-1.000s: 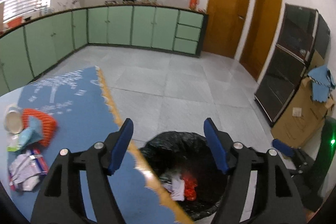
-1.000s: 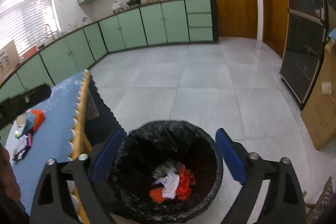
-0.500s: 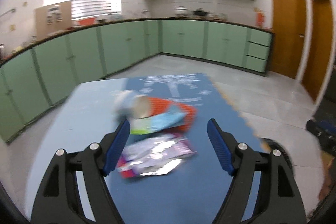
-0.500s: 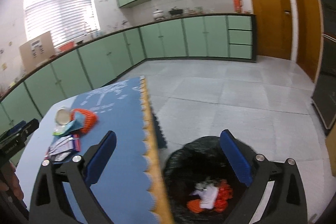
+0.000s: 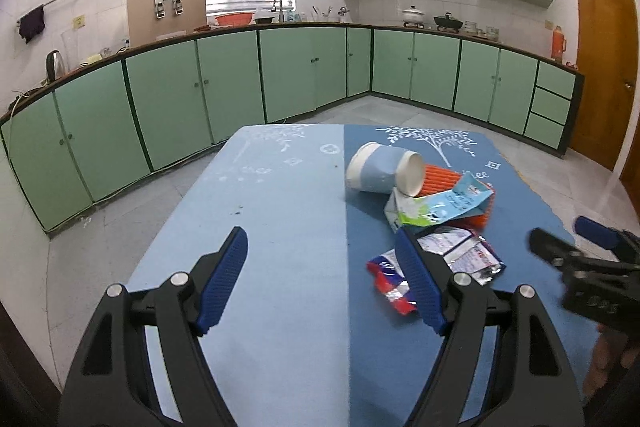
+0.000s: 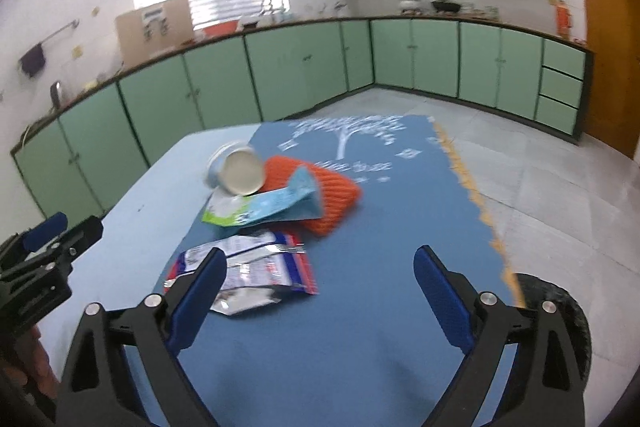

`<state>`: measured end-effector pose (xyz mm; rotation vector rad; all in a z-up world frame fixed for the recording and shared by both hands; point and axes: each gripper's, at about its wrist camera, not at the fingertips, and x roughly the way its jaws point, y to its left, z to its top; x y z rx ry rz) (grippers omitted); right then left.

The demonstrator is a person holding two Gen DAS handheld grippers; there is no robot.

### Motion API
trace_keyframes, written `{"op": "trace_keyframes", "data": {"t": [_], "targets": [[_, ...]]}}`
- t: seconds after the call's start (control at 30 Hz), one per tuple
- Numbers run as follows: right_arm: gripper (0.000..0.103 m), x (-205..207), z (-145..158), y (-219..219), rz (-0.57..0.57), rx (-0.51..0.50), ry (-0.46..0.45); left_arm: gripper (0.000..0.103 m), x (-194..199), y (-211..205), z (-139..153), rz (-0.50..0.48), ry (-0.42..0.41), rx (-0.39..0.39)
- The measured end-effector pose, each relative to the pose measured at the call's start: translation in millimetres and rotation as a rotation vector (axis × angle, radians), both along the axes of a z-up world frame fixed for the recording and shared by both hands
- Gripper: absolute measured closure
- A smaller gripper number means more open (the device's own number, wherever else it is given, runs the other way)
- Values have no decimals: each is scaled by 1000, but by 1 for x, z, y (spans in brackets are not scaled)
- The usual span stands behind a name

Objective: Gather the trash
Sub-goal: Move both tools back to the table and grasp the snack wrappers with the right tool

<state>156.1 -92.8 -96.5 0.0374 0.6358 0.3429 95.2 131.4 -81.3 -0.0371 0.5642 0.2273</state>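
Both grippers hover over the table [image 5: 280, 211], and both are spread wide with nothing between their fingers. The left gripper [image 5: 320, 283] hangs above the pale-blue half of the cloth, its right finger just in front of the foil wrappers [image 5: 464, 259]. The right gripper [image 6: 320, 303] sits over the dark-blue half, its left finger overlapping those same wrappers [image 6: 256, 271]. The trash is piled mid-table: a tipped paper cup [image 5: 380, 173] lying on its side, touching an orange ribbed sleeve [image 6: 336, 195], with a blue-and-green carton [image 6: 264, 207] flattened across both. Off the table's right edge, the black-lined bin [image 6: 560, 307] peeks in.
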Motion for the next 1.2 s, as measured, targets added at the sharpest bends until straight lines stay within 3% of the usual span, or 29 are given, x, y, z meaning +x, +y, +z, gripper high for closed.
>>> {"op": "trace_keyframes", "data": {"t": [0.33,0.47,0.63,0.7,0.83,0.9,1.0,1.2], "targets": [[12,31,-24,40,-3,-63,92,29,4,19,-7,5,4,-24],[18,37,-39,47,-1,-97,145,28,6,23,-9,9,5,-29],[36,43,-49,51,29,-98,203,27,10,27,-13,8,13,-40],[49,43,-50,51,39,-92,206,27,12,28,-15,7,17,-44],[66,39,-49,54,56,-101,200,27,15,26,-18,3,29,-51],[84,40,-49,49,58,-83,208,27,17,25,-18,3,30,-50],[97,39,-48,44,67,-59,211,26,19,22,-19,-2,32,-53],[100,26,-37,28,68,-27,187,26,25,11,-19,-24,39,-57]]}}
